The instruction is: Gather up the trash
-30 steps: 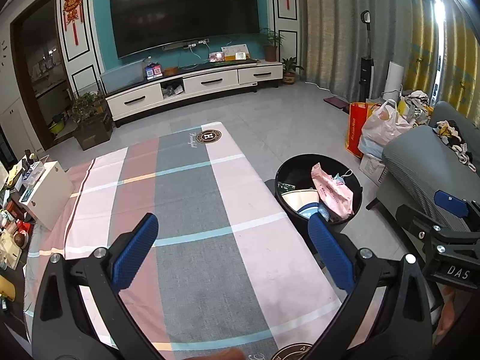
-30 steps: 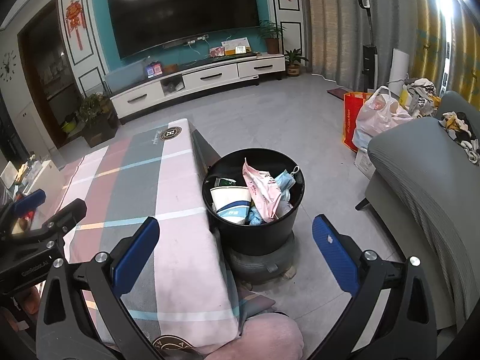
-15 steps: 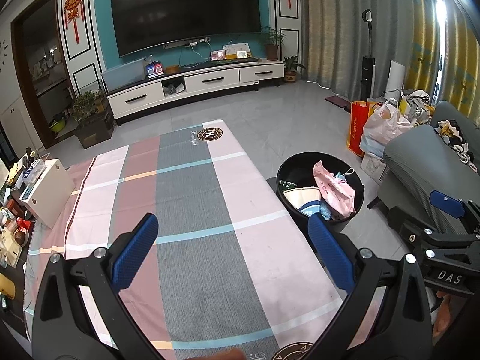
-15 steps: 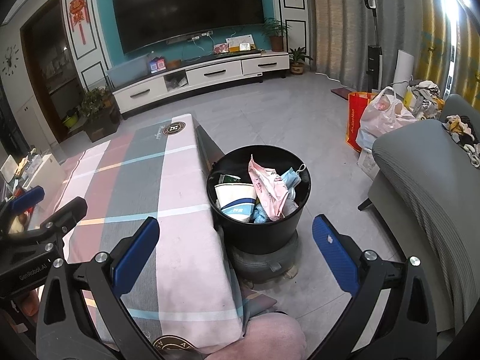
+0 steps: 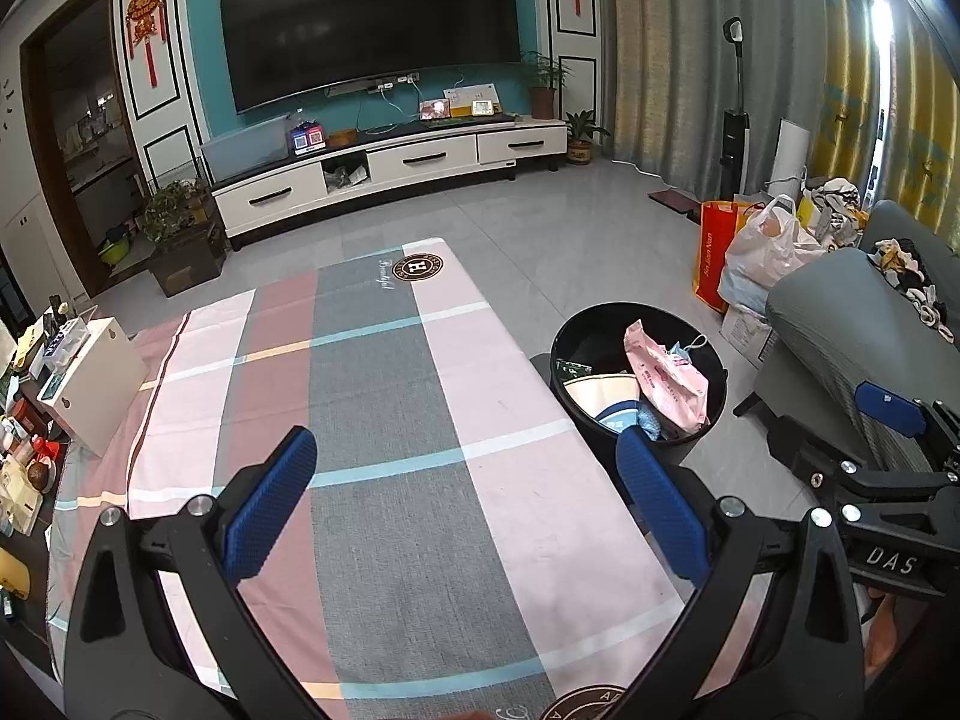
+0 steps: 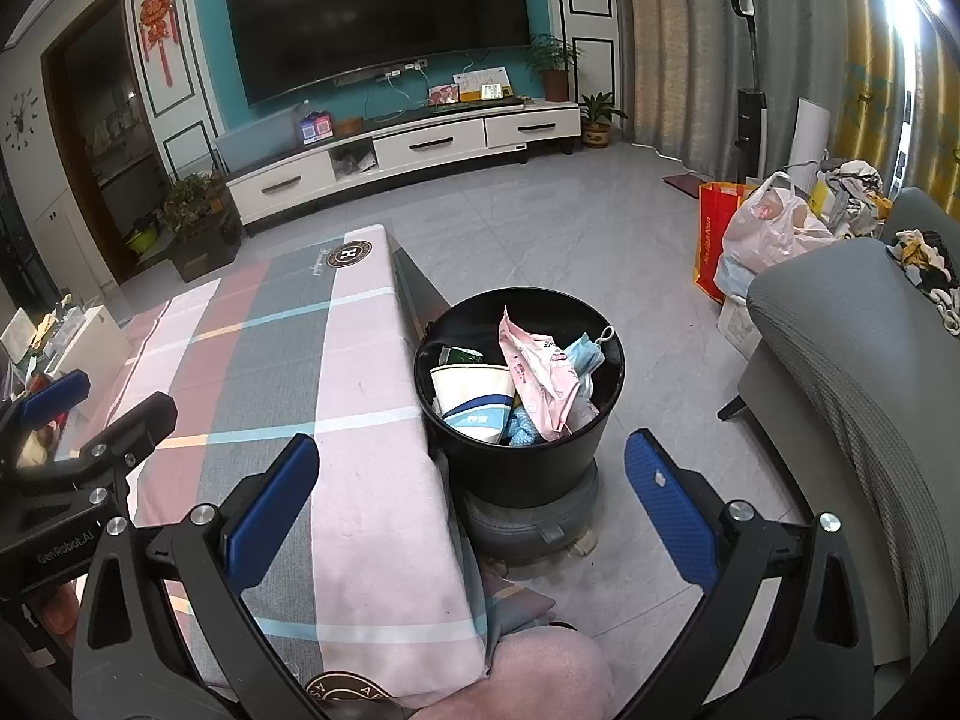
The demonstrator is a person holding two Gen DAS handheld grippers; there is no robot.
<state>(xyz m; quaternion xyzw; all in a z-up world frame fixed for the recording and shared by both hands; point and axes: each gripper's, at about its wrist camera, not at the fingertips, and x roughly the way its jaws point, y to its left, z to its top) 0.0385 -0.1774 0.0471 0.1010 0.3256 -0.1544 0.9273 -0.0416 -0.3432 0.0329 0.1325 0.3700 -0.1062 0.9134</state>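
Note:
A black round bin (image 6: pixel 528 468) stands on the floor against the table's right side, holding a paper cup (image 6: pixel 474 399), a pink wrapper (image 6: pixel 537 372) and a blue face mask (image 6: pixel 585 354). The same bin (image 5: pixel 579 396) shows at the right of the left wrist view. My left gripper (image 5: pixel 462 495) hangs open over the striped tablecloth (image 5: pixel 384 420) with nothing between its fingers. My right gripper (image 6: pixel 471 498) is open too, held above the table's edge and the bin. Each gripper appears at the side of the other's view.
A grey sofa (image 6: pixel 852 396) stands right of the bin, with bags (image 6: pixel 768 234) behind it. A white box (image 5: pixel 90 384) and small clutter sit at the table's left end. A TV cabinet (image 5: pixel 390 168) lines the far wall. A pink-clad knee (image 6: pixel 540 678) shows below.
Both grippers have drifted slightly; the right wrist view has shifted a little, with the bin now further right in it. Both stay open and empty.

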